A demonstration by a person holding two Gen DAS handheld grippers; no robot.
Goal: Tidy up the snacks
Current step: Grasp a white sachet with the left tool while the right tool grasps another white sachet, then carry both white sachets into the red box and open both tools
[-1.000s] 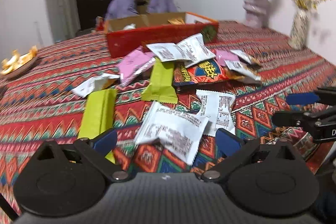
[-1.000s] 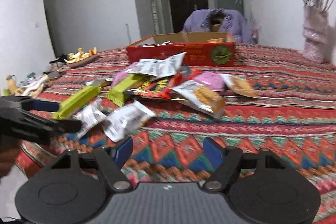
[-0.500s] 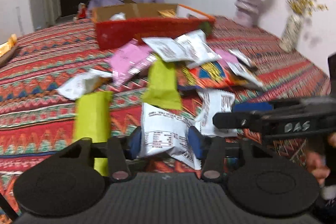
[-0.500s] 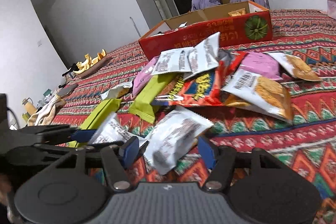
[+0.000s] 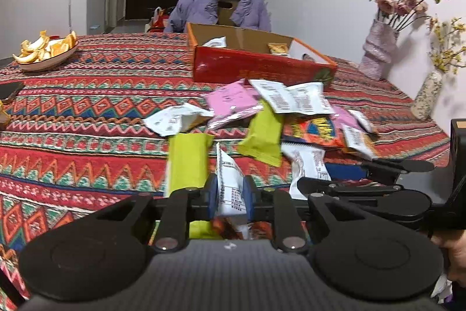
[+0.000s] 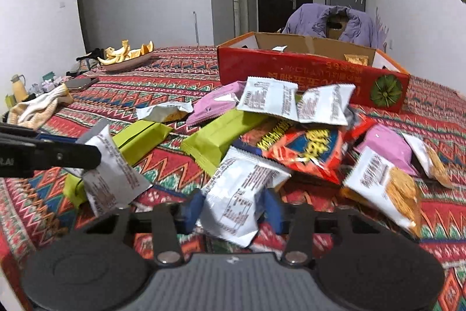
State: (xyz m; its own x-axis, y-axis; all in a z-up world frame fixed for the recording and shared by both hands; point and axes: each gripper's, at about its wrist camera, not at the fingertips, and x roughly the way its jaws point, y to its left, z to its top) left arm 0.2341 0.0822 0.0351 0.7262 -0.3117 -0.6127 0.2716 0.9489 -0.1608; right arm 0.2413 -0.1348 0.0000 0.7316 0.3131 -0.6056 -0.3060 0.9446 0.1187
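1. Left gripper [image 5: 230, 196] has just been closing, and its blue pads now pinch a white snack packet [image 5: 231, 185] that stands up on edge between them, lifted off the table near its front edge.
2. Right gripper [image 6: 231, 209] has just been closing too. It's clamped on a second white packet [image 6: 241, 191], also at the front of the table [image 6: 163, 77].
3. The rest of the snacks lie heaped mid-table: green bars [image 6: 215, 136], pink packs [image 6: 214, 102], and a red-orange chip bag [image 6: 303, 147].
4. The red cardboard box [image 6: 291, 70] sits behind the pile toward the far edge, with a couple of packets already inside.
5. These packets look light, crinkly and puffy, probably slippery film over crumbly stuff. I'd grip the flat crimped seam or a corner, not the middle, so nothing gets crushed or slips out.
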